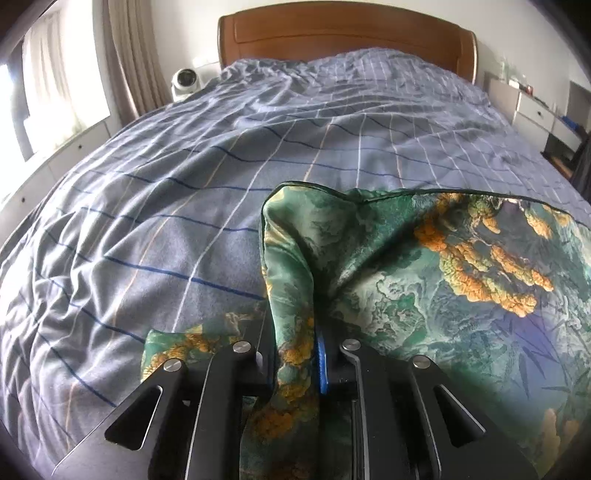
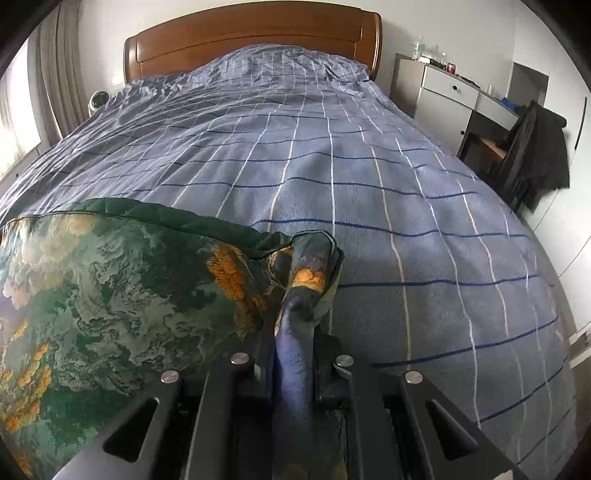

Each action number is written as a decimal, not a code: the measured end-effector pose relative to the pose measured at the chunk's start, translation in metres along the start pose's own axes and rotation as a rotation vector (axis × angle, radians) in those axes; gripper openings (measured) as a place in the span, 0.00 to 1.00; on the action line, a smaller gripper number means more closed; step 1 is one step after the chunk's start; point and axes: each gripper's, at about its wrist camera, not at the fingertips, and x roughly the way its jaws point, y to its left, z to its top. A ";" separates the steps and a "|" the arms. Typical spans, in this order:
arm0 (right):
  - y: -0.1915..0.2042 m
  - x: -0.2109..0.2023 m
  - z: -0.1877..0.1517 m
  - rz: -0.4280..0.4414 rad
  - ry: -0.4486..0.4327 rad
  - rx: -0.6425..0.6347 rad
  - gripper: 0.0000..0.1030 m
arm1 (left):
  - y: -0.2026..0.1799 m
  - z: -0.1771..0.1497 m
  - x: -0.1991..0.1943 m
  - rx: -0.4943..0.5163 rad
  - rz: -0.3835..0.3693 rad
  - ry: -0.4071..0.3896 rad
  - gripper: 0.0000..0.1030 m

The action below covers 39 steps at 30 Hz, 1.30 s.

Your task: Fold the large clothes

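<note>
Two hand-held grippers are each pinching a bunched corner of the same garment, a large green cloth printed with orange and teal scenery. The left hand-held gripper is clamping a twisted rope of the green printed garment between nearly closed jaws, and the right hand-held gripper is clamping the opposite corner the same way.

Gripping at the two corners is keeping the dark-piped edge taut between them, so that edge is running as a fairly straight line across the near part of the bed rather than sagging. Most of the cloth is spreading between the two tools, to the right in the left wrist view and to the left in the right wrist view; whether it is resting on the checked blue duvet or hanging just above it is hard to tell.

Both tools are pointing steeply down toward the bed, with the wooden headboard far beyond. That angle probably suits laying the held edge down flat for a fold. A small portion of the cloth is also lying near the left tool's left side.
</note>
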 end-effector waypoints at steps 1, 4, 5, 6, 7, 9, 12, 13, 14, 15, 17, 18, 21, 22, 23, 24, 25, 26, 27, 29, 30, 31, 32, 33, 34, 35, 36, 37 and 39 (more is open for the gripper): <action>0.000 0.002 0.000 0.002 0.001 0.003 0.14 | 0.000 -0.001 0.000 0.001 0.002 -0.003 0.15; 0.003 0.006 -0.004 0.006 -0.001 0.008 0.14 | -0.001 -0.002 -0.002 -0.002 -0.002 -0.008 0.15; 0.003 0.006 -0.003 0.007 -0.002 0.010 0.14 | 0.000 -0.003 -0.003 -0.003 -0.004 -0.009 0.15; 0.004 0.005 -0.003 0.006 -0.003 0.010 0.14 | 0.001 -0.003 -0.003 -0.006 -0.007 -0.009 0.15; 0.004 0.005 -0.003 0.004 -0.002 0.008 0.14 | 0.002 -0.003 -0.003 -0.008 -0.011 -0.010 0.15; 0.002 0.004 -0.003 0.003 -0.003 0.007 0.14 | 0.004 -0.004 -0.004 -0.011 -0.015 -0.012 0.15; 0.002 0.003 -0.003 0.005 -0.003 0.008 0.15 | 0.005 -0.004 -0.005 -0.014 -0.019 -0.014 0.15; 0.002 0.003 -0.003 0.005 -0.003 0.008 0.15 | 0.005 -0.004 -0.005 -0.015 -0.019 -0.015 0.15; 0.002 0.003 -0.003 0.004 -0.003 0.008 0.15 | 0.005 -0.005 -0.005 -0.015 -0.019 -0.015 0.15; 0.003 0.003 -0.003 0.005 -0.003 0.008 0.16 | 0.006 -0.004 -0.005 -0.015 -0.019 -0.016 0.15; 0.002 0.004 -0.003 0.006 -0.003 0.010 0.16 | 0.005 -0.005 -0.004 -0.015 -0.019 -0.015 0.15; 0.002 0.004 -0.003 0.010 -0.002 0.013 0.16 | 0.006 -0.004 -0.005 -0.015 -0.020 -0.015 0.15; 0.002 0.005 -0.003 0.018 -0.002 0.019 0.16 | 0.005 -0.005 -0.004 -0.015 -0.019 -0.016 0.15; 0.002 0.005 -0.002 0.020 -0.002 0.019 0.16 | 0.005 -0.005 -0.004 -0.015 -0.019 -0.016 0.15; 0.001 0.006 -0.002 0.020 -0.002 0.020 0.16 | 0.005 -0.005 -0.004 -0.015 -0.020 -0.016 0.15; 0.002 0.006 -0.002 0.021 -0.002 0.020 0.16 | 0.006 -0.005 -0.004 -0.015 -0.020 -0.016 0.15; 0.002 0.006 -0.002 0.021 -0.002 0.020 0.16 | 0.005 -0.005 -0.004 -0.015 -0.020 -0.016 0.15; 0.001 0.006 -0.002 0.020 -0.002 0.020 0.16 | 0.006 -0.005 -0.004 -0.015 -0.020 -0.016 0.15; 0.002 0.006 -0.002 0.020 -0.002 0.020 0.16 | 0.006 -0.005 -0.004 -0.016 -0.021 -0.016 0.15; 0.001 0.006 -0.002 0.020 -0.003 0.020 0.16 | 0.006 -0.005 -0.004 -0.016 -0.021 -0.017 0.15; 0.002 0.006 -0.002 0.019 -0.003 0.020 0.16 | 0.006 -0.005 -0.004 -0.016 -0.021 -0.017 0.15; 0.002 0.006 -0.002 0.020 -0.003 0.020 0.16 | 0.006 -0.005 -0.004 -0.016 -0.021 -0.016 0.15; 0.002 0.006 -0.002 0.021 -0.003 0.021 0.16 | 0.006 -0.005 -0.004 -0.017 -0.021 -0.017 0.15; 0.002 0.006 -0.002 0.022 -0.003 0.021 0.16 | 0.006 -0.005 -0.004 -0.017 -0.022 -0.017 0.15; 0.002 0.006 -0.002 0.023 -0.003 0.022 0.16 | 0.006 -0.005 -0.004 -0.018 -0.023 -0.017 0.15; 0.001 0.006 -0.002 0.022 -0.003 0.021 0.16 | 0.006 -0.005 -0.004 -0.019 -0.025 -0.017 0.15; 0.002 0.006 -0.002 0.022 -0.003 0.022 0.17 | 0.006 -0.005 -0.004 -0.019 -0.025 -0.018 0.15; 0.002 0.006 -0.002 0.023 -0.003 0.022 0.17 | 0.006 -0.005 -0.004 -0.018 -0.024 -0.018 0.15; 0.001 0.007 -0.002 0.026 -0.003 0.027 0.17 | 0.006 -0.005 -0.004 -0.019 -0.024 -0.019 0.15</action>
